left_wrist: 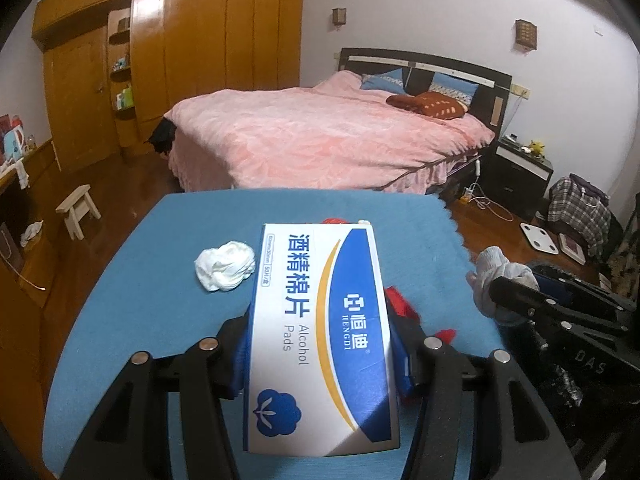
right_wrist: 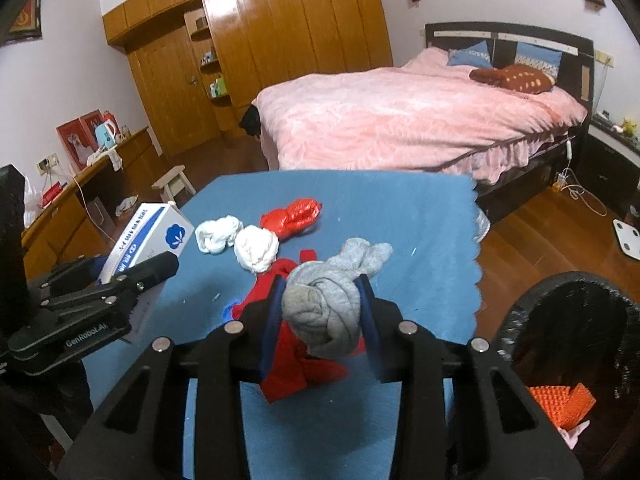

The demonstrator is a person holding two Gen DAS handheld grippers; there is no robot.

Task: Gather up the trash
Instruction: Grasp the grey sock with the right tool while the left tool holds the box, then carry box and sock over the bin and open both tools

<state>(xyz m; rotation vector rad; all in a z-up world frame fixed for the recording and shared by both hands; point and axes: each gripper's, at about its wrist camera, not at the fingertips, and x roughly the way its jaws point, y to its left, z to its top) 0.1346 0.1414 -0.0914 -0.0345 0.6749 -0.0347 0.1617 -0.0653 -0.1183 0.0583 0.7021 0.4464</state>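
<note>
Clamping soft grey knotted sock, right hand-held gripper squeezes its bulky middle above counter; left hand-held gripper grips stiff, light alcohol-pad box; bin at four o'clock.

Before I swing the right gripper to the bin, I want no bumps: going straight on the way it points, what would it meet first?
The right gripper, fingers shut on the grey cloth bundle, points down across the blue table cover. Probably that bare cover first; the red crumpled wrapper lies left of the line. Depth is unclear.

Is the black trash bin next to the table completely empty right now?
No, the black trash bin already holds an orange textured piece at its bottom.
</note>
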